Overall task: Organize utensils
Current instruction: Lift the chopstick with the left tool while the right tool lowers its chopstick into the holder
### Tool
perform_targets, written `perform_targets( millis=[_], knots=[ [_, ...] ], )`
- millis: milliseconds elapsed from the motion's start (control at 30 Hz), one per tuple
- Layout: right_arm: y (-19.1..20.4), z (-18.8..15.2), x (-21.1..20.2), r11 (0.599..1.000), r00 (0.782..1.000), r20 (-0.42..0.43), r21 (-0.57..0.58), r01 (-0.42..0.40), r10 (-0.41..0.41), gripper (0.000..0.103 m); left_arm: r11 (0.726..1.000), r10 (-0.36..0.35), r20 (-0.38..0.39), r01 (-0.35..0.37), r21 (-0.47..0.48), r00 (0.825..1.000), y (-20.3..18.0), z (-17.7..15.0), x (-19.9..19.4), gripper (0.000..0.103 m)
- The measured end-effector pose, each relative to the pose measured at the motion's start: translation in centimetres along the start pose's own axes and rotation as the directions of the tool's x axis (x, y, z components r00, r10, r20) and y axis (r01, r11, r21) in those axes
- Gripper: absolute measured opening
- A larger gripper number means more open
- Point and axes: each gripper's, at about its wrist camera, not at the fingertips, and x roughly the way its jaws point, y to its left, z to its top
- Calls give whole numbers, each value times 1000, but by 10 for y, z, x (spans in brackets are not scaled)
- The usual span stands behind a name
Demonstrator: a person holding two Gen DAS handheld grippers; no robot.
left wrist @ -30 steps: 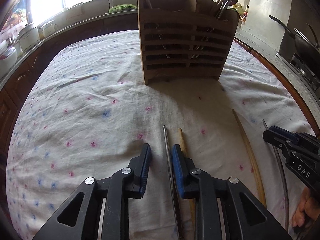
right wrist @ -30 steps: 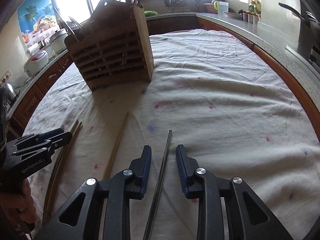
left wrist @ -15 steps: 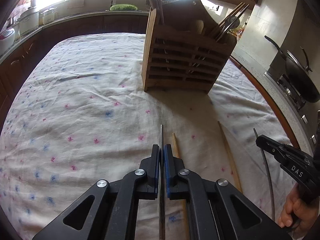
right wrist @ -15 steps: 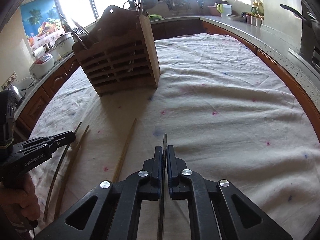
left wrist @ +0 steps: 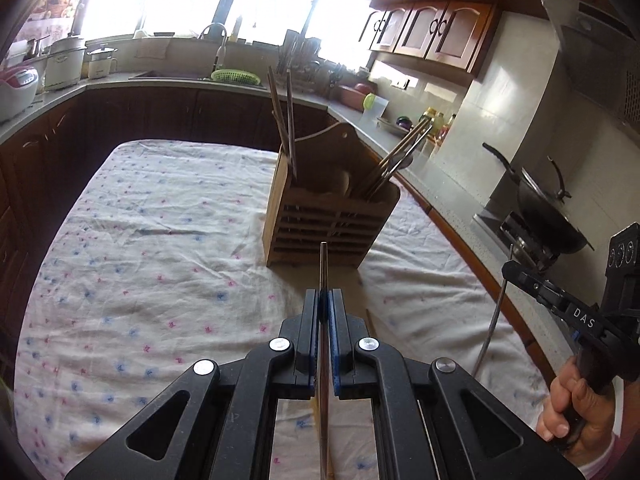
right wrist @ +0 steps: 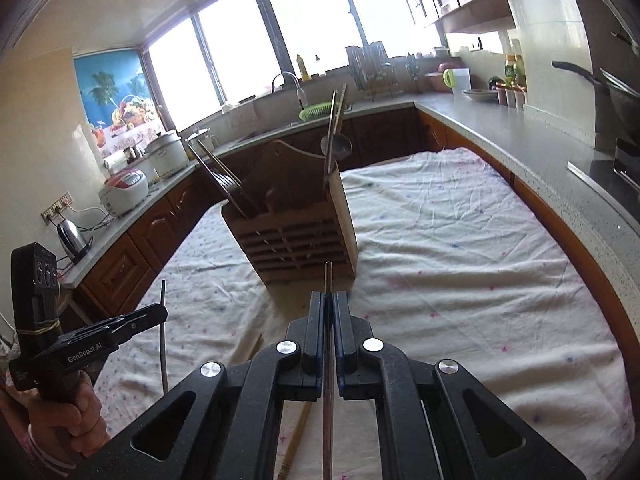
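My left gripper (left wrist: 324, 292) is shut on a metal chopstick (left wrist: 323, 264) and holds it above the cloth, pointing at the wooden utensil holder (left wrist: 328, 228). My right gripper (right wrist: 329, 294) is shut on another metal chopstick (right wrist: 328, 276), also lifted, aimed at the same holder (right wrist: 296, 236). Each gripper shows in the other's view, the right one (left wrist: 510, 268) at the right edge, the left one (right wrist: 162, 312) at the left edge. The holder stands upright with chopsticks, a ladle and other utensils in it. A wooden chopstick (right wrist: 298, 436) lies on the cloth below the grippers.
The table is covered by a white flowered cloth (left wrist: 160, 240). Kitchen counters surround it, with a wok (left wrist: 544, 216) on the stove at right, rice cookers (right wrist: 124, 192) and a kettle (right wrist: 74, 236) at left, a sink with a green basket (left wrist: 234, 76) behind.
Both grippers closed on metal chopsticks lying on the cloth, then lifted them. The cameras now tilt up and see the holder from higher.
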Motion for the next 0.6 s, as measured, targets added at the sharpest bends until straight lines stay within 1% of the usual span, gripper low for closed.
perform_targets(
  millis=[133, 267, 433, 600],
  knots=[
    [6, 17, -16, 1000, 998, 65, -8, -9, 10, 4, 1000, -6, 46, 5, 14, 999, -2, 3, -20, 3],
    [9, 29, -21, 1000, 995, 103, -15, -14, 16, 4, 1000, -5, 72, 4, 15, 997, -2, 5, -31, 3],
    [12, 36, -23, 1000, 992, 121, -19, -24, 26, 4, 1000, -4, 89, 2, 14, 996, -2, 8, -36, 3],
    [10, 35, -23, 999, 992, 119, -14, -32, 34, 4, 1000, 0, 96, -2, 13, 995, -1, 12, -36, 3]
  ],
)
